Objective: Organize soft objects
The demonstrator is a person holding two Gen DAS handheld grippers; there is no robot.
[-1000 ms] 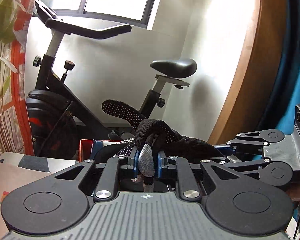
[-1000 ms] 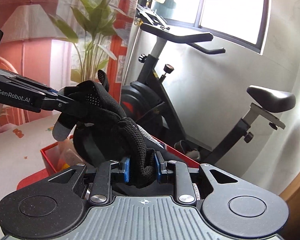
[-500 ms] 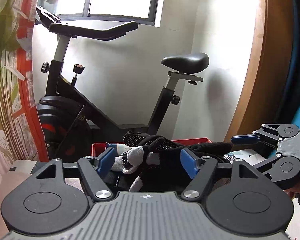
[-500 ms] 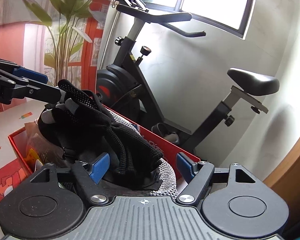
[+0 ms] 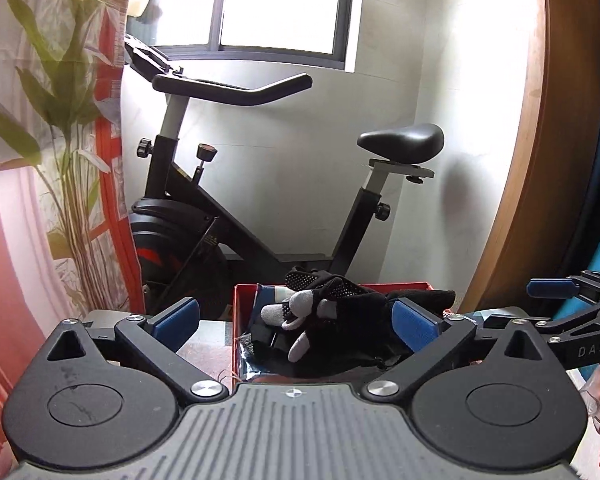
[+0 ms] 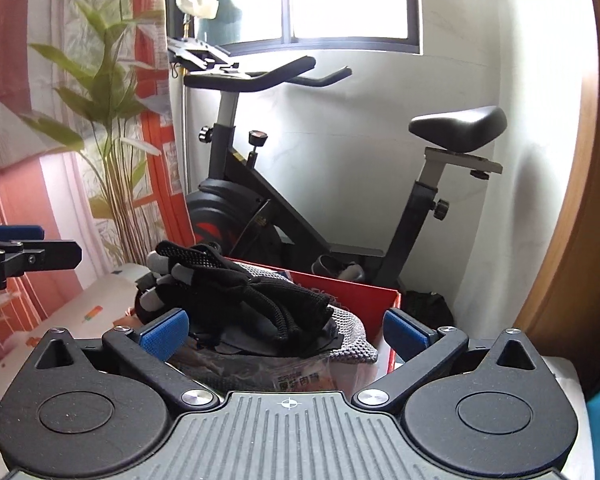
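Observation:
A pair of black gloves with grey fingertips (image 5: 340, 312) lies on top of the things in a red box (image 5: 239, 320). In the left wrist view my left gripper (image 5: 295, 322) has its jaws opening wide. The gloves show between its blue pads, touching neither. My right gripper (image 6: 284, 330) is opening too, and the gloves (image 6: 251, 292) rest free ahead of it in the red box (image 6: 364, 300). Each gripper shows at the edge of the other's view: the right gripper (image 5: 560, 300) at the right, the left gripper (image 6: 23, 250) at the left.
An exercise bike (image 5: 259, 200) stands behind the box against a white wall. A plant (image 5: 59, 120) and an orange curtain are on the left, a wooden frame (image 5: 540, 160) on the right. A grey knit cloth (image 6: 352, 344) and a printed packet (image 6: 300, 378) lie in the box.
Both grippers were shut on the gloves and have opened wide, letting them go. The gloves have dropped onto the box, and both grippers have drawn back and up.

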